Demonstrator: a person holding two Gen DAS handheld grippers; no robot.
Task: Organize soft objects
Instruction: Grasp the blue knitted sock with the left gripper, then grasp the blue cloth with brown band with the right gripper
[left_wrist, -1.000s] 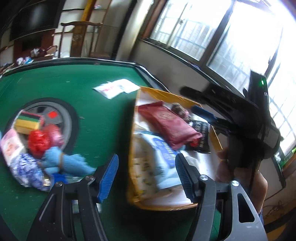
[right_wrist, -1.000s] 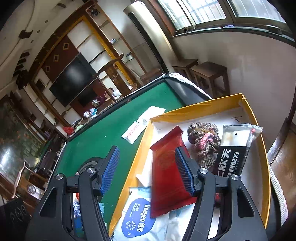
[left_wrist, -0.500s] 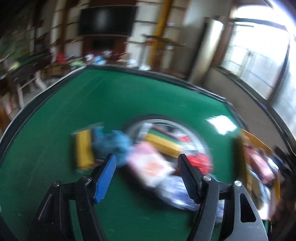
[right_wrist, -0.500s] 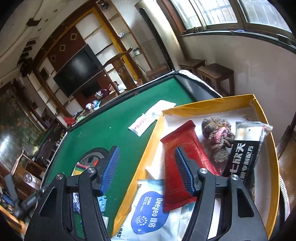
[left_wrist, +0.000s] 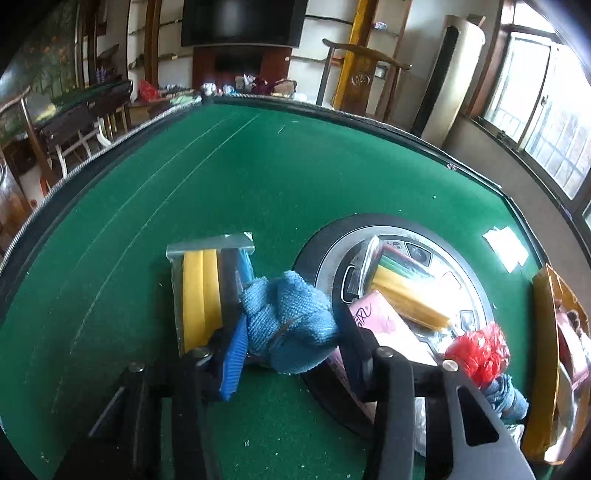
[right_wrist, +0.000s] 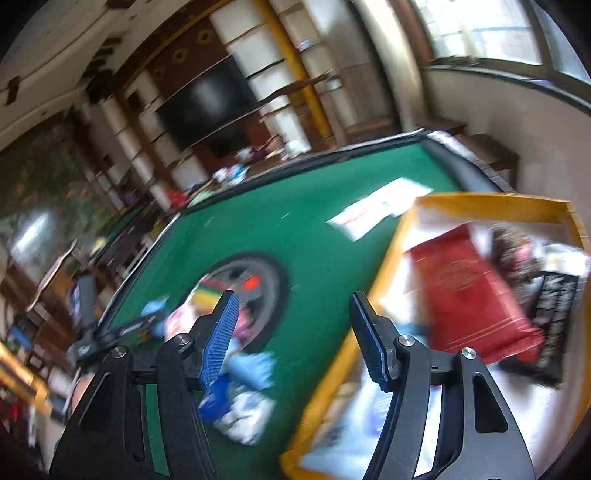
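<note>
Blue knitted cloth (left_wrist: 291, 321) sits between closing left gripper (left_wrist: 291, 354) jaws; next, carry to yellow-rimmed box (right_wrist: 480, 206); right gripper (right_wrist: 291, 339) jaws opening, empty.

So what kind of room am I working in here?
Most likely a home living room: a wall-mounted television among wooden shelving, a carved wooden chair, and large windows. The work surface looks like a green felt game table.
</note>
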